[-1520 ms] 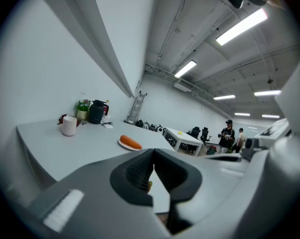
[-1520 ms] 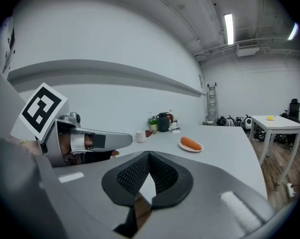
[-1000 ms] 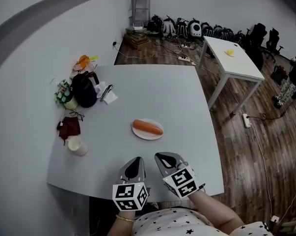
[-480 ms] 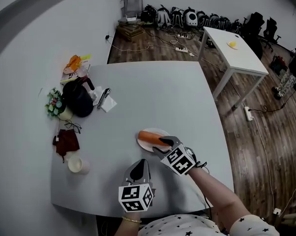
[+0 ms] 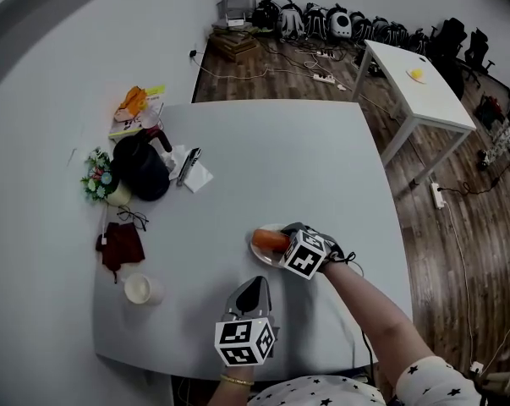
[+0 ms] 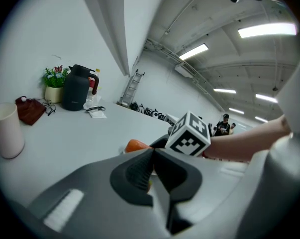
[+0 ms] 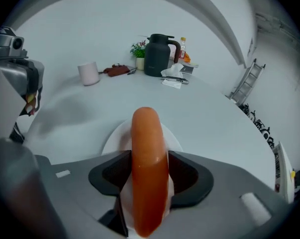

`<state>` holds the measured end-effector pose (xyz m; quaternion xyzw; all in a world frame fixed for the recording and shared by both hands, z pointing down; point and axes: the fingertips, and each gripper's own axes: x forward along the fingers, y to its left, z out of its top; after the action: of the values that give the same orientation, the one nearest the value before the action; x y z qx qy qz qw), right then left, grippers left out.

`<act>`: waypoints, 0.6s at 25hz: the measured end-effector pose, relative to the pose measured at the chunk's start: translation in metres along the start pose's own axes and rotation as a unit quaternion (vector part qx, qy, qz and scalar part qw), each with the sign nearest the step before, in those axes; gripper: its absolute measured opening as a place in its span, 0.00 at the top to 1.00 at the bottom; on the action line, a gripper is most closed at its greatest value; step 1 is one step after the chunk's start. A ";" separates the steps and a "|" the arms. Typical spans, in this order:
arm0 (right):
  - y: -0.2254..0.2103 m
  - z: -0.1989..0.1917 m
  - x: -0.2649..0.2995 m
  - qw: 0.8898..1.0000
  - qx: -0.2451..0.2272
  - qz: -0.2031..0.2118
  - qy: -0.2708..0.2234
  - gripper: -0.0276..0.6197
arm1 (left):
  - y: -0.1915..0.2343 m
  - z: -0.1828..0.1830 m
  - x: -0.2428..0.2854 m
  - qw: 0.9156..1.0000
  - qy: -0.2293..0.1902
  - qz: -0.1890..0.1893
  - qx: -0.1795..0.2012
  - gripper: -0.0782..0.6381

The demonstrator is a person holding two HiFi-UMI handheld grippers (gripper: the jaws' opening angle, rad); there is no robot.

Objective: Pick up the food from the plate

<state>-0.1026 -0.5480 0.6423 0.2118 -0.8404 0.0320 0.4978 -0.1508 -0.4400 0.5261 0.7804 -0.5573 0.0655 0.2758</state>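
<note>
An orange sausage (image 5: 268, 241) lies on a small white plate (image 5: 265, 256) on the grey table (image 5: 271, 159). My right gripper (image 5: 282, 238) is down at the plate, its jaws opening, one on each side of the sausage (image 7: 149, 158). The dark pads (image 7: 185, 176) flank the sausage without clearly pressing it, and it still rests on the plate (image 7: 115, 137). My left gripper (image 5: 255, 292) hovers near the table's front edge, shut with nothing in it (image 6: 152, 153). In the left gripper view the sausage's end (image 6: 136, 145) shows past the right gripper's cube.
At the table's left stand a black kettle (image 5: 143, 169), a small flower pot (image 5: 99, 181), a white cup (image 5: 142, 289), a dark red cloth (image 5: 119, 245), glasses and a napkin with a pen (image 5: 192, 170). Another white table (image 5: 415, 91) stands at the back right.
My right gripper has gone forward from the front edge to the plate and opened around the sausage. The left gripper stayed shut near the front edge.
</note>
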 end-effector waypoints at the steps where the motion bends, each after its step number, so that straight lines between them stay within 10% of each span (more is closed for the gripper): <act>1: 0.001 0.000 0.002 1.000 0.001 0.006 0.000 0.61 | 0.000 -0.001 0.001 1.000 0.000 0.001 -0.001 0.88; 9: 0.011 0.003 -0.008 0.999 0.020 -0.013 -0.029 0.63 | -0.006 -0.002 0.001 1.000 0.001 0.000 0.005 0.88; 15: 0.033 0.018 -0.064 0.980 0.132 -0.027 -0.146 0.63 | -0.016 -0.002 -0.009 1.000 -0.005 -0.003 0.026 0.88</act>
<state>-0.1041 -0.5018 0.5840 0.3012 -0.8862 0.0981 0.3380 -0.1390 -0.4281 0.5179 0.7894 -0.5543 0.0754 0.2529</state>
